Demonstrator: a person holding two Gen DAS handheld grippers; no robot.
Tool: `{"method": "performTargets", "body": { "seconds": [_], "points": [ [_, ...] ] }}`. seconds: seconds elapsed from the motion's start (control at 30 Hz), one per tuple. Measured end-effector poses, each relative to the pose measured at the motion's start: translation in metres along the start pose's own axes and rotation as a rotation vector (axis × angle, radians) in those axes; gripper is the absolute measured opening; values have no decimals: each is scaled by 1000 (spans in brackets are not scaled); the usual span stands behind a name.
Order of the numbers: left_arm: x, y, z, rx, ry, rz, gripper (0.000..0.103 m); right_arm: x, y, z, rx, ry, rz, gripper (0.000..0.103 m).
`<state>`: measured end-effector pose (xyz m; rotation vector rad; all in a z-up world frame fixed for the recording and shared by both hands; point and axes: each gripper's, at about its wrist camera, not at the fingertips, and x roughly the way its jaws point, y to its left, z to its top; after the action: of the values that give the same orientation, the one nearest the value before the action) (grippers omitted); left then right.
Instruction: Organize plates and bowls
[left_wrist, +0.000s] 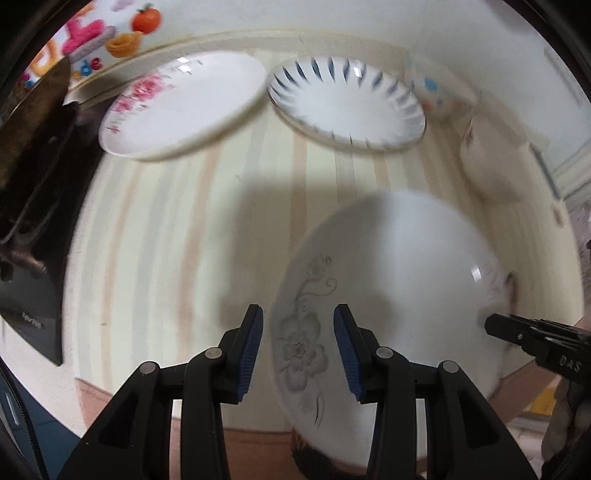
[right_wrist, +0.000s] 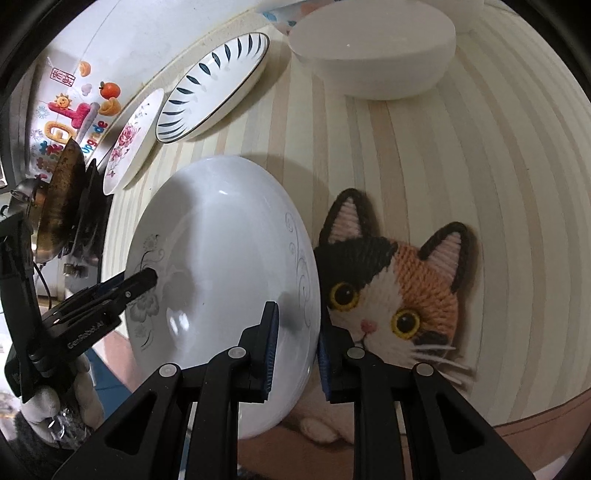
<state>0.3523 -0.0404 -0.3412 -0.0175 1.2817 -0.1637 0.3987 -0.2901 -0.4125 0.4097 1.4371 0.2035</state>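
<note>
My right gripper (right_wrist: 295, 347) is shut on the rim of a white plate with grey flower print (right_wrist: 221, 266) and holds it tilted above the table. The same plate (left_wrist: 388, 295) fills the lower right of the left wrist view. My left gripper (left_wrist: 298, 350) is open, its jaws either side of the plate's near rim without clamping it. A plate with pink flowers (left_wrist: 177, 107) and a plate with blue dashes (left_wrist: 343, 103) lie at the back. A plain white bowl (right_wrist: 373, 51) stands at the far right.
A knitted cat-face mat (right_wrist: 399, 291) lies on the striped table (left_wrist: 166, 240) beside the held plate. A dark wok (right_wrist: 59, 206) on a stove stands at the left. A small patterned bowl (left_wrist: 439, 92) sits behind the blue-dash plate.
</note>
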Motion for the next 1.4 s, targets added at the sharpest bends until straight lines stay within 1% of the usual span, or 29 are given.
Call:
{"method": "performTargets", "body": {
  "seconds": [0.07,0.1,0.13,0.17,0.2,0.23,0.3,0.33,0.43,0.53,0.63,0.73,0.8,0.87,0.9,0.93,1.0,1.03,1.1,1.13,1.2,1.3,1.4],
  "points": [
    [-22,14,7,-48,-46,-12,38,-21,0,8,-18,-10,-8,23],
    [-31,22,12,-73,-70,-11,40,-36,1,15,-28,-24,4,29],
    [-39,30,19,-98,-95,-4,46,-44,4,21,-32,-33,10,33],
    [-44,41,27,-131,-113,10,48,-55,8,30,-35,-50,20,43],
    [-45,50,34,-160,-127,12,48,-64,13,41,-36,-72,33,49],
    [-44,63,46,-198,-140,12,48,-72,23,57,-32,-95,65,50],
    [-37,79,63,-251,-143,26,48,-72,41,81,-40,-112,129,50],
    [-31,90,73,-286,-147,34,48,-66,60,101,-67,-120,159,50],
    [-12,115,99,-351,-154,70,48,-40,106,145,-149,-137,148,50],
    [6,136,115,-394,-150,108,48,2,161,197,-244,-122,151,50],
    [22,150,124,-408,-140,140,48,47,197,239,-320,-93,121,50],
    [37,160,129,-420,-115,159,48,89,220,274,-370,-71,78,50],
    [42,164,128,-426,-115,166,48,107,225,288,-382,-57,80,44],
    [50,168,130,-435,-102,161,48,128,230,303,-391,-41,72,40],
    [53,169,131,-438,-99,152,48,136,230,308,-388,-39,74,39],
    [56,170,131,-439,-98,145,48,143,231,312,-380,-35,87,39],
    [61,173,131,-441,-96,139,48,154,233,322,-368,-27,114,32],
    [63,175,131,-448,-100,136,44,157,232,324,-366,-25,118,30],
    [65,181,130,-470,-103,140,37,164,232,329,-353,-20,130,23],
    [65,181,130,-469,-107,141,33,168,233,333,-346,-18,136,21],
    [66,181,130,-467,-113,152,29,171,234,338,-351,-22,158,21],
    [65,180,130,-488,-116,144,27,172,235,339,-362,-21,155,21],
    [61,178,130,-496,-123,141,27,170,231,336,-361,-25,159,20]
  ]
}}
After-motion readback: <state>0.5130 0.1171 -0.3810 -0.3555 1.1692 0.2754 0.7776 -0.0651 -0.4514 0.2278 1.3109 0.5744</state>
